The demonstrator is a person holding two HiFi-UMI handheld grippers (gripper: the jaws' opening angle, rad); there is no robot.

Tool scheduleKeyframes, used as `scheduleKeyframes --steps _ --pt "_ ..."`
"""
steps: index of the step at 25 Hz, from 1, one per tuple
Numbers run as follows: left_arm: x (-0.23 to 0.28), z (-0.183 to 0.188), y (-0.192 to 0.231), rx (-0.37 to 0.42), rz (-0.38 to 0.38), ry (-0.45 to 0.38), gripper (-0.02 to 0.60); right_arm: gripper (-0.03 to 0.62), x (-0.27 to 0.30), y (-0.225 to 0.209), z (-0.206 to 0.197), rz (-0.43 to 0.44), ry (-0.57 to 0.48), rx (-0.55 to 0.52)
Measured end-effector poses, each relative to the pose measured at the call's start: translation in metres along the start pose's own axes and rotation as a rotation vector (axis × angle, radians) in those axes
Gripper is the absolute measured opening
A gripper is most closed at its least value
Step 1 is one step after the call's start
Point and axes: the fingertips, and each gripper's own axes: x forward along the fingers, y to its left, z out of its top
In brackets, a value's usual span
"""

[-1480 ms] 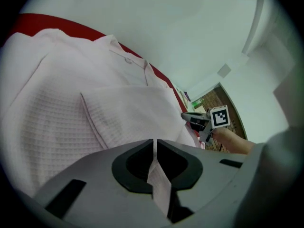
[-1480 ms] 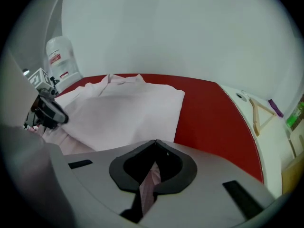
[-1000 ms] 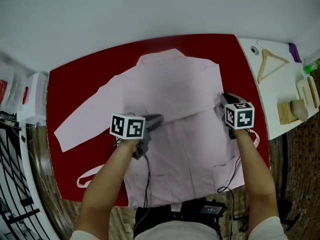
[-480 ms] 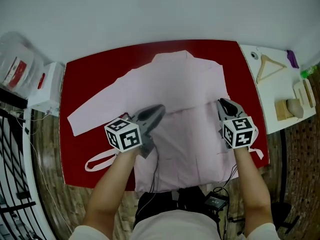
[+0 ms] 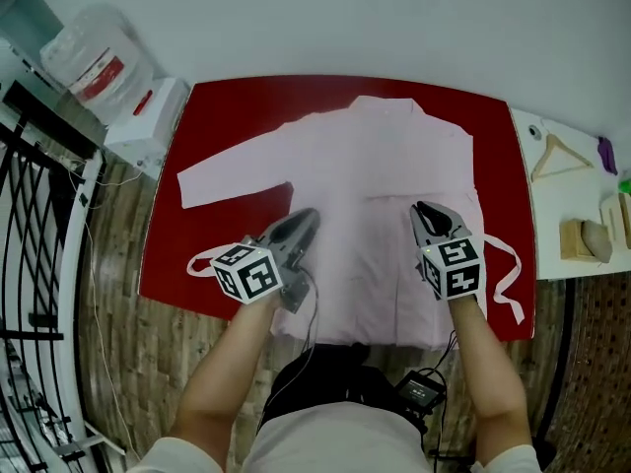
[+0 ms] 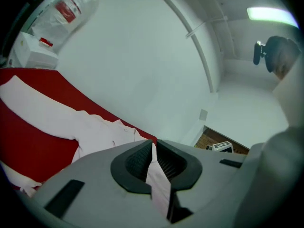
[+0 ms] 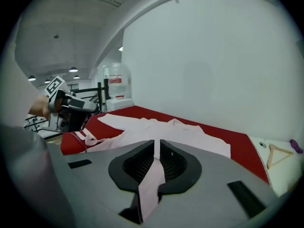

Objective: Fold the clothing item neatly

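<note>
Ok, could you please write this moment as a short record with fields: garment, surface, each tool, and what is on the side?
garment: pale pink shirt, lying on the table, one sleeve stretched out flat
surface: red table
left tool: shut on a fold of the shirt
right tool: shut on a fold of the shirt
side: white side table with a wooden hanger

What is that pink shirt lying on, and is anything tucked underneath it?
The shirt lies on a red tabletop, which shows bare at its sides and far end. Whatever is under the cloth itself is covered, so I cannot tell whether anything is there.
</note>
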Motion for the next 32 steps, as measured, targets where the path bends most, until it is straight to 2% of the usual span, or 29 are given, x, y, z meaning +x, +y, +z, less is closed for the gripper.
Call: scheduleKeyframes --steps 7,15,20,25,32 --pt "-0.057 0.012 0.003 0.016 0.099 -0.081 0.018 0.020 0.006 0.044 0.017 0.103 -0.024 -0.077" --pt "-0.114 0.031 0.035 0.010 0.192 -0.142 0.018 0.020 0.025 0.119 0.041 0.204 -0.034 -0.202" --pt "-0.137 0.039 0.076 -0.005 0.214 -0.165 0.018 0.023 0.050 0.169 0.051 0.249 -0.026 -0.301" --pt "-0.157 0.043 0.124 -0.040 0.240 -0.152 0.019 0.048 0.083 0.226 0.053 0.317 0.005 -0.377" --pt "-0.185 0.051 0.197 -0.095 0.276 -0.127 0.019 0.064 0.147 0.309 0.063 0.402 0.041 -0.414"
